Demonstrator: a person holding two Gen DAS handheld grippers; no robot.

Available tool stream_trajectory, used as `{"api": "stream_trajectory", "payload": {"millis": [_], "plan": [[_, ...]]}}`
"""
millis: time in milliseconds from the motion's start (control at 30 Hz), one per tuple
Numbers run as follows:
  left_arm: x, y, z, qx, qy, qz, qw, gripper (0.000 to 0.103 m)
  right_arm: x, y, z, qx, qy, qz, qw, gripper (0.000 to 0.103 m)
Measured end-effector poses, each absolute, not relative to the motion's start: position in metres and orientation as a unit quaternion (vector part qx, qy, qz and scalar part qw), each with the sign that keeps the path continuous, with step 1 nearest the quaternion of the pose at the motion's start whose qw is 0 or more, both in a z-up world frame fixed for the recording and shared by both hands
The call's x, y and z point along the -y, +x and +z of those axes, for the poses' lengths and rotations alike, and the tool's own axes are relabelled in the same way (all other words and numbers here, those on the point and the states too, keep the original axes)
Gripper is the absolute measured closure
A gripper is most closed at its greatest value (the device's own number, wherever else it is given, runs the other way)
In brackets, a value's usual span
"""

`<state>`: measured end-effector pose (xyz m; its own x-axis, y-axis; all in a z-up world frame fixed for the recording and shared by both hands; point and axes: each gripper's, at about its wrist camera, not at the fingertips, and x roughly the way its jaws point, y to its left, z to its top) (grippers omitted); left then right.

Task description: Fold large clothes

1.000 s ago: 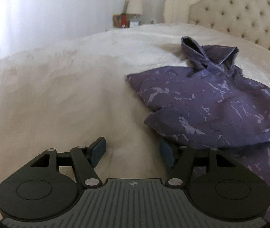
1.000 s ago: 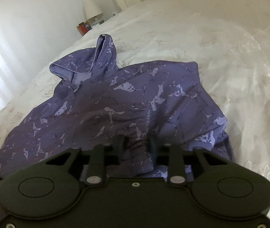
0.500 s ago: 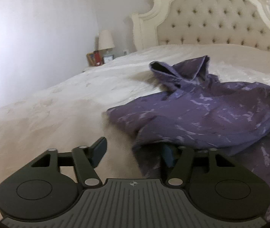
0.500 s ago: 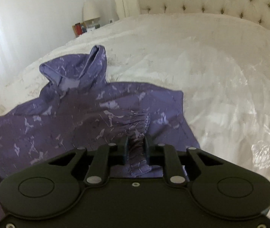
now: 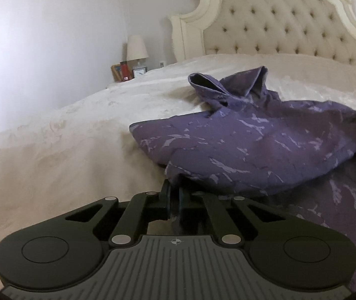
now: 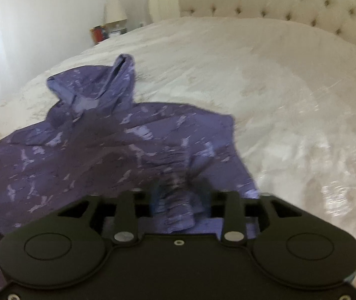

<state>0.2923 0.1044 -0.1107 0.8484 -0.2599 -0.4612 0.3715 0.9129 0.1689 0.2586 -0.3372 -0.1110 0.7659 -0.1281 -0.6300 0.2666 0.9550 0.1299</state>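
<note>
**Inspector A:** Garment condition?

**Inspector B:** A purple hooded top [image 5: 265, 145] with pale streak markings lies on the cream bedspread [image 5: 65, 150], hood [image 6: 97, 87] towards the headboard [image 5: 278, 27]. It is partly folded: one fabric layer doubled over the body, and a gathered cuff [image 6: 178, 200] bunched at the near edge.

**Inspector A:** Grippers?

**Inspector B:** The left gripper [image 5: 174, 195] has just closed; its pads are pinched on the top's near left corner. The right gripper [image 6: 180, 195] has just been opening; its jaws stand apart with the cuff between them. The picture is blurred there, but the pads appear clear of the cloth.

**Inspector A:** Surroundings?

**Inspector B:** A lamp [image 5: 136, 50], a red container [image 5: 124, 71] and a small clock [image 5: 139, 71] stand on the bedside stand, well apart from the top. The bedspread right of the garment is bare.
</note>
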Motion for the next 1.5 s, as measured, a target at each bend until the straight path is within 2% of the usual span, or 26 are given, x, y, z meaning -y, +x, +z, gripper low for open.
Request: {"api": "stream_trajectory", "payload": {"millis": [67, 233, 300, 433, 733, 933, 1033, 1067, 1200, 1267, 1367, 1467, 1500], "plan": [[-0.106, 0.291, -0.111, -0.227, 0.122, -0.161, 0.953, 0.099, 0.336, 0.255, -0.104, -0.312, 0.097, -0.12, 0.937, 0.037], [-0.114, 0.296, -0.11, -0.233, 0.094, -0.157, 0.955, 0.1, 0.306, 0.262, -0.068, -0.269, 0.064, -0.068, 0.958, 0.036], [-0.113, 0.294, -0.111, -0.234, 0.095, -0.159, 0.954, 0.1, 0.284, 0.274, -0.054, -0.268, 0.055, -0.015, 0.962, 0.031], [-0.112, 0.289, -0.112, -0.248, 0.097, -0.169, 0.949, 0.1, 0.226, 0.311, -0.038, -0.277, 0.036, 0.106, 0.954, 0.03], [-0.115, 0.289, -0.107, -0.255, 0.096, -0.171, 0.947, 0.099, 0.102, 0.399, -0.054, -0.322, -0.006, 0.241, 0.915, 0.03], [-0.131, 0.285, -0.074, -0.203, 0.077, -0.154, 0.964, 0.098, 0.07, 0.421, -0.067, -0.332, -0.034, 0.269, 0.903, 0.03], [-0.139, 0.293, -0.072, -0.204, 0.055, -0.152, 0.965, 0.096, 0.065, 0.432, -0.071, -0.34, -0.031, 0.281, 0.897, 0.03], [-0.141, 0.297, -0.074, -0.209, 0.044, -0.158, 0.964, 0.093, 0.063, 0.435, -0.074, -0.343, -0.028, 0.285, 0.895, 0.03], [-0.144, 0.308, -0.078, -0.221, -0.031, -0.191, 0.956, 0.055, 0.058, 0.445, -0.079, -0.359, -0.024, 0.285, 0.889, 0.03], [-0.14, 0.311, -0.078, -0.22, -0.033, -0.191, 0.956, 0.052, 0.057, 0.448, -0.082, -0.364, -0.025, 0.287, 0.886, 0.031], [-0.133, 0.317, -0.084, -0.226, -0.008, -0.181, 0.957, 0.051, 0.057, 0.453, -0.087, -0.373, -0.026, 0.293, 0.88, 0.046], [-0.134, 0.322, -0.094, -0.243, -0.023, -0.186, 0.952, 0.051, 0.059, 0.453, -0.091, -0.373, -0.017, 0.307, 0.875, 0.091], [-0.136, 0.323, -0.098, -0.247, -0.033, -0.19, 0.95, 0.051, 0.059, 0.45, -0.091, -0.367, -0.019, 0.31, 0.877, 0.091]]}}
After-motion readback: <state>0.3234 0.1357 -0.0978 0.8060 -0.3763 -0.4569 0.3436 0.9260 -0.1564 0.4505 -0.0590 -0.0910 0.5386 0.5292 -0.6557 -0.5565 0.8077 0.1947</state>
